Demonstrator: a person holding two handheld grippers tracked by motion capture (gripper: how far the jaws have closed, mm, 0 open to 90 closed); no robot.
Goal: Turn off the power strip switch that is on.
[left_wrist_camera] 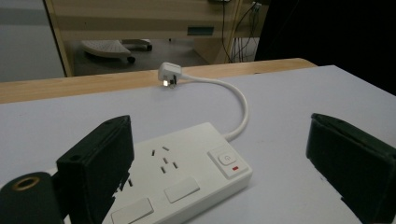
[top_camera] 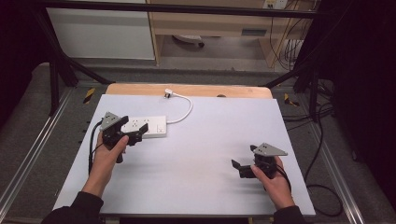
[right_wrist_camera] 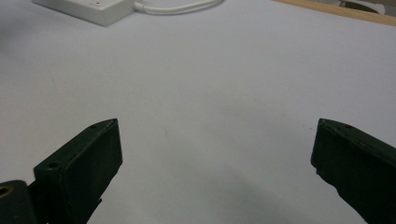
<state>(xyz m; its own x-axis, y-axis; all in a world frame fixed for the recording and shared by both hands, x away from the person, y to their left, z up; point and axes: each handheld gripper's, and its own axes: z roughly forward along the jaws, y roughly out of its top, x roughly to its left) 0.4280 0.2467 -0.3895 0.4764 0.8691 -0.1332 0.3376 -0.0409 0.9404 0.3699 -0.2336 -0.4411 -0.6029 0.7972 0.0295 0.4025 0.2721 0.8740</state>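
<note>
A white power strip (top_camera: 150,126) lies flat on the left half of the white table sheet (top_camera: 210,140). Its cable (top_camera: 187,109) loops back to a white plug (top_camera: 169,92) lying loose at the far edge. My left gripper (top_camera: 134,127) hovers at the strip's near left end with its jaws wide and open. In the left gripper view the strip (left_wrist_camera: 187,172) lies under and between the black jaws of that gripper (left_wrist_camera: 219,128), with the pads off it; its switch (left_wrist_camera: 227,161) and the plug (left_wrist_camera: 169,74) lie beyond. My right gripper (top_camera: 239,168) stands open over bare sheet at the near right, as its own view (right_wrist_camera: 215,126) confirms.
A wooden strip (top_camera: 187,89) borders the table's far edge. Black frame bars and loose cables (top_camera: 322,186) run along the right side. The strip's corner (right_wrist_camera: 93,7) and cable (right_wrist_camera: 177,7) appear at the top of the right gripper view.
</note>
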